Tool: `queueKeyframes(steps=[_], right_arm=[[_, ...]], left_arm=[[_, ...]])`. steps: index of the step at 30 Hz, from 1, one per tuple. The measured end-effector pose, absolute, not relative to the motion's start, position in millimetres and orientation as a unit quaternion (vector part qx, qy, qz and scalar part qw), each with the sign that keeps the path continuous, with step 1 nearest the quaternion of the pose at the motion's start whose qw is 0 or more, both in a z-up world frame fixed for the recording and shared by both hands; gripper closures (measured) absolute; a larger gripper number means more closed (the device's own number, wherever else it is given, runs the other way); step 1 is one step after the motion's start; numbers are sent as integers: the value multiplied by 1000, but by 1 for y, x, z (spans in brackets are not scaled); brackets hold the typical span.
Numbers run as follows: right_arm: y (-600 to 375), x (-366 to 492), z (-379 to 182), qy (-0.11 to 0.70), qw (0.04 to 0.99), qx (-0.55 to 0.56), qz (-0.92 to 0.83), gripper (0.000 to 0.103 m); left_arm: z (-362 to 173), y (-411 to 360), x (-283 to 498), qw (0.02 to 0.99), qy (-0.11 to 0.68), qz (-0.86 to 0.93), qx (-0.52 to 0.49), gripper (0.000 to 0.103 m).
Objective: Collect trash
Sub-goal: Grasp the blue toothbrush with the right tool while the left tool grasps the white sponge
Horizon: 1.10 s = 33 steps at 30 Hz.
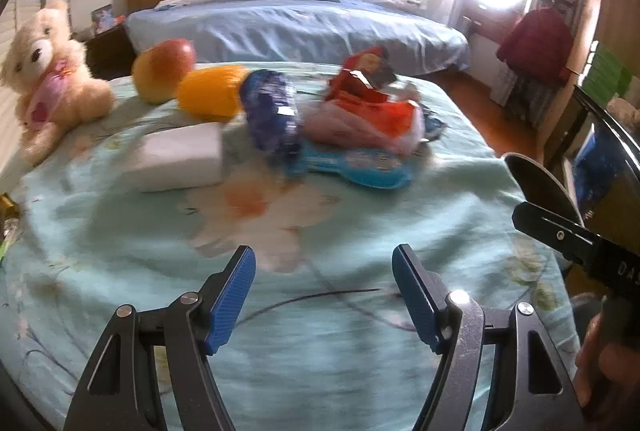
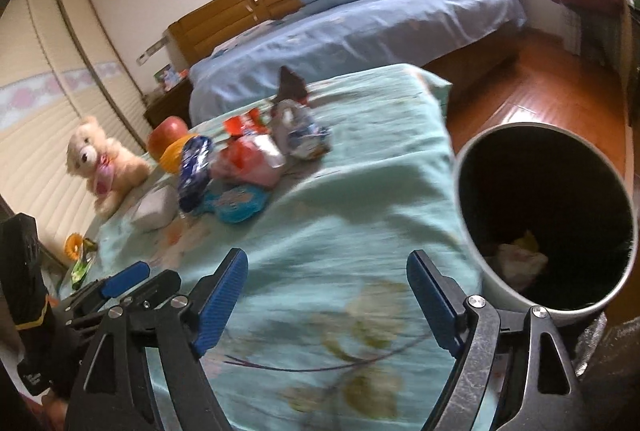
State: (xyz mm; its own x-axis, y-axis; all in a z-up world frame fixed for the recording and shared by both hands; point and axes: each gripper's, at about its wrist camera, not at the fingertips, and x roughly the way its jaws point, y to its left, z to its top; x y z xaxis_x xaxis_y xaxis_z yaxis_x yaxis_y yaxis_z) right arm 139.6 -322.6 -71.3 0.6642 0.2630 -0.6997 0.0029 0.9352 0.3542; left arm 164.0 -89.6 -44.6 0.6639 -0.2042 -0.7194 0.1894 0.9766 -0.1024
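Note:
Several snack wrappers lie in a heap on the light green bed cover (image 1: 320, 311): a dark blue wrapper (image 1: 272, 111), a red and pink wrapper (image 1: 368, 107) and a light blue wrapper (image 1: 360, 167). The heap also shows in the right wrist view (image 2: 248, 167). A round bin (image 2: 548, 223) with crumpled trash inside stands beside the bed at the right. My left gripper (image 1: 324, 263) is open and empty, short of the heap. My right gripper (image 2: 328, 267) is open and empty above the cover, left of the bin.
A teddy bear (image 1: 48, 71), an apple (image 1: 164, 69), an orange (image 1: 208, 91) and a white tissue pack (image 1: 180, 155) lie left of the wrappers. A second bed with blue sheets (image 1: 300, 27) stands behind. Wooden floor (image 2: 540, 87) lies to the right.

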Motion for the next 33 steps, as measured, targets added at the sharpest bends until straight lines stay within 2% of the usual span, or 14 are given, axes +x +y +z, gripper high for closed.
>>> queueKeyframes(steps=[17,21,33], right_arm=[[-267,164,-78,425,888,121,126,18],[-257,171,-80,431,885,107,137,18],[-244,205,-89,450,874,71,168,18]], left_arm=[[-48,-28,180,915,399,-62,-8,32],[-46,-19,190,916,396,-68,5,26],[-58,12,255,896,423,-115,74,20]])
